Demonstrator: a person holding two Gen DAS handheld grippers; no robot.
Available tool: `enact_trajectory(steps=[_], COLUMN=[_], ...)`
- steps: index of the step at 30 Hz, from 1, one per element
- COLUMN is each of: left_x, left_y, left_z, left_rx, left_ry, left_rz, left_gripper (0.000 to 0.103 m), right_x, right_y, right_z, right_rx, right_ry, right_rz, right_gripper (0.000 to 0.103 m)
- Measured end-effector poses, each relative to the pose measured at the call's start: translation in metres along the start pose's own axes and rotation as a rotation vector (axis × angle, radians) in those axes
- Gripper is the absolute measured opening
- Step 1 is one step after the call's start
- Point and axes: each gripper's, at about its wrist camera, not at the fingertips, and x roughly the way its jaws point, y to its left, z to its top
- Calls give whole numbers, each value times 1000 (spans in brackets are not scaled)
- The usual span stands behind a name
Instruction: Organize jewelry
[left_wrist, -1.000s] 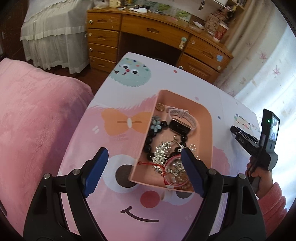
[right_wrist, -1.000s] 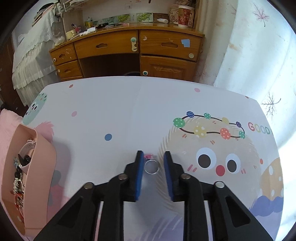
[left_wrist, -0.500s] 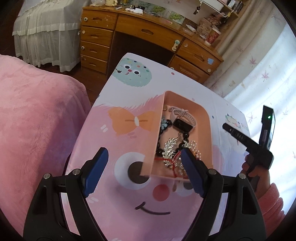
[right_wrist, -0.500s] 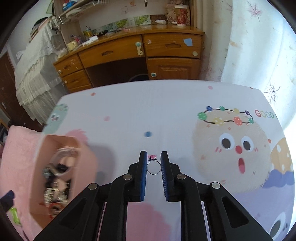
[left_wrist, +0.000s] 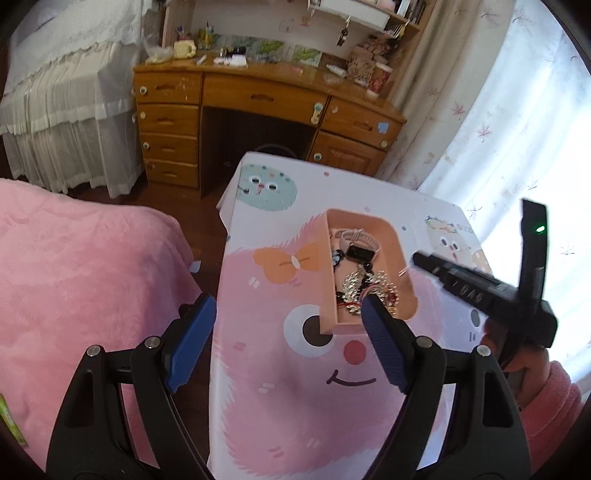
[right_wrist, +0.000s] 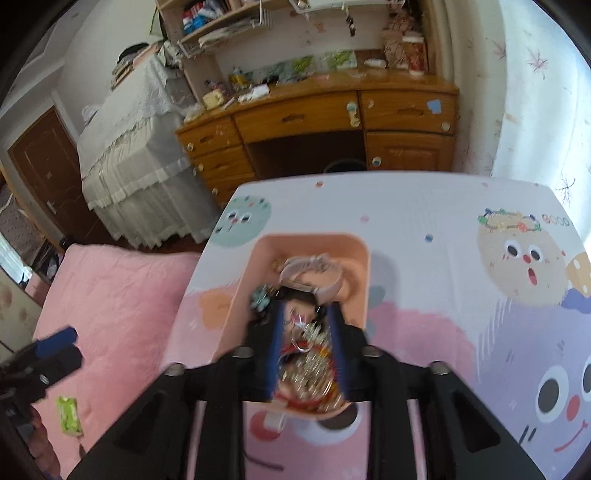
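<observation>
A pink tray (left_wrist: 402, 243) (right_wrist: 236, 295) sits on the cartoon-print table and holds a pale pink watch (right_wrist: 310, 271), black beads and a heap of silver and red jewelry (left_wrist: 360, 286). My right gripper (right_wrist: 304, 325) hangs over the tray's near end with its jaws parted. A small silver ring (right_wrist: 297, 334) shows between its fingers, blurred, and I cannot tell whether it is gripped or falling. In the left wrist view the right gripper (left_wrist: 417, 260) reaches over the tray from the right. My left gripper (left_wrist: 286, 317) is open and empty, above the table's left edge.
A pink blanket (left_wrist: 81, 273) covers the bed left of the table. A wooden desk (left_wrist: 258, 99) with drawers stands beyond the table, with white curtains (left_wrist: 517, 129) at the right. A green packet (right_wrist: 68, 415) lies on the blanket.
My right gripper has carried the ring left from the bare table to above the tray, and its jaws have parted wider. My left gripper has pulled back and up, staying open.
</observation>
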Motion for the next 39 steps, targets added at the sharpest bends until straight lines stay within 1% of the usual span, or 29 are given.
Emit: enact_trajectory(steps=[2, 3, 4, 5, 6, 7, 8, 10, 11, 13, 15, 16, 17, 18, 19, 20, 21, 22, 24, 26, 29, 32, 33, 34, 37, 39], left_x=[-25, -37, -43, -49, -56, -62, -68, -78, -79, -78, -79, -82, -83, -82, -80, -78, -76, -75, -78, -84, -89, -92, -95, -99, -111, -116], left_y=[-7, -12, -18, -24, -31, -37, -46, -64, -74, -106, -140, -162, -175, -192, -209, -220, -231, -241, -253, -261, -264, -266, -267, -268, -276, -278], left_z=[-5, -12, -19, -28, -39, -50, -62, -83, -92, -111, -123, -130, -134, -140, -146, -152, -155, -156, -151, -143, -127, -112, -110, -107, -101, -100], left_rx=[42, 69, 87, 100, 96, 80, 54, -14, -34, -39, -10, 17, 28, 32, 43, 51, 67, 89, 112, 121, 115, 109, 105, 107, 163, 180], left_ry=[-23, -24, -16, -3, 8, 16, 20, 27, 39, 115, 152, 154, 152, 161, 189, 216, 247, 269, 254, 220, 196, 165, 146, 128, 60, 33], left_rz=[-24, -18, -1, 25, 53, 77, 93, 79, 59, 10, 2, 17, 32, 67, 100, 110, 114, 124, 147, 154, 139, 139, 142, 143, 126, 152], left_gripper=[79, 79, 79, 79, 79, 79, 79, 79, 79, 79, 79, 79, 79, 79, 79, 79, 79, 79, 79, 79, 79, 79, 79, 79, 81, 81], right_x=[-17, -27, -35, -44, -55, -62, -77, -97, -111, -136, -166, -179, -195, -205, -216, -226, -236, -243, -260, -278, -300, -315, -321, -320, -324, -324], right_y=[13, 19, 21, 22, 24, 21, 20, 6, 0, -15, -33, -44, -58, -68, -80, -93, -107, -119, -140, -154, -164, -155, -153, -141, -128, -119], right_z=[-12, -20, -27, -36, -49, -58, -73, -96, -111, -133, -153, -162, -171, -176, -182, -188, -192, -194, -198, -200, -194, -182, -179, -170, -167, -165], right_rx=[-27, -42, -54, -70, -90, -101, -115, -127, -138, -156, -156, -138, -106, -81, -57, -29, 5, 35, 110, 188, 231, 229, 228, 228, 215, 195], right_ry=[15, 27, 37, 47, 53, 58, 61, 74, 89, 110, 122, 124, 126, 127, 129, 135, 139, 140, 135, 111, 75, 39, 24, 16, -5, -23], right_rz=[48, 72, 84, 96, 107, 111, 109, 103, 92, 57, 22, 8, 1, 2, -28, -77, -101, -98, -91, -91, -61, -29, -35, -44, -76, -93], right_gripper=[45, 45, 48, 54, 57, 63, 66, 68, 68, 69, 75, 84, 89, 89, 89, 91, 92, 92, 93, 98, 100, 101, 101, 101, 102, 102])
